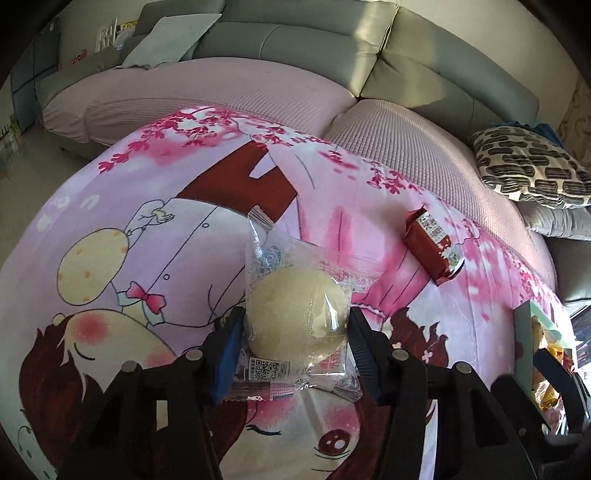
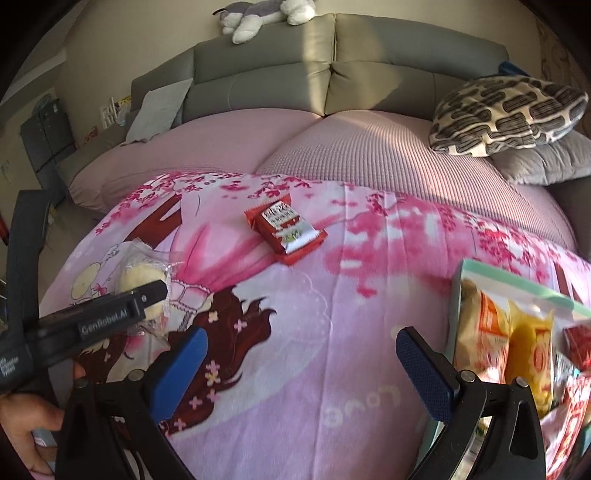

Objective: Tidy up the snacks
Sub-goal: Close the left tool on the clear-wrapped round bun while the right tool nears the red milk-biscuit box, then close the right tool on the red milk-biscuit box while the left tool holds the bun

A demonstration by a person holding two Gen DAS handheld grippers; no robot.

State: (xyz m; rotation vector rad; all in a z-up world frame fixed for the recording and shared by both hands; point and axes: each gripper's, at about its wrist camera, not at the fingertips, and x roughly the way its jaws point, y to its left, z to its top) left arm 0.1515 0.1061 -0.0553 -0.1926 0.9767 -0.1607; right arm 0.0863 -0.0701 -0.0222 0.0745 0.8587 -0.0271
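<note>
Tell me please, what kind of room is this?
Probably a home living room: a grey sofa with a patterned cushion, a plush toy on its back, and a cartoon blanket.

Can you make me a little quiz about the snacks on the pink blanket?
1. True or false: the left hand-held gripper has the round cake in a clear wrapper between its fingers.
2. Which snack lies alone on the blanket, away from both grippers? A) the red snack packet B) a green apple C) a blue can
3. Fill in: the right hand-held gripper holds ____.

Key
1. True. Both pads press on the wrapped cake.
2. A. It lies flat, with nothing touching it.
3. Nothing. Its jaws stand open above the blanket, beside the box of snack packets.
</note>
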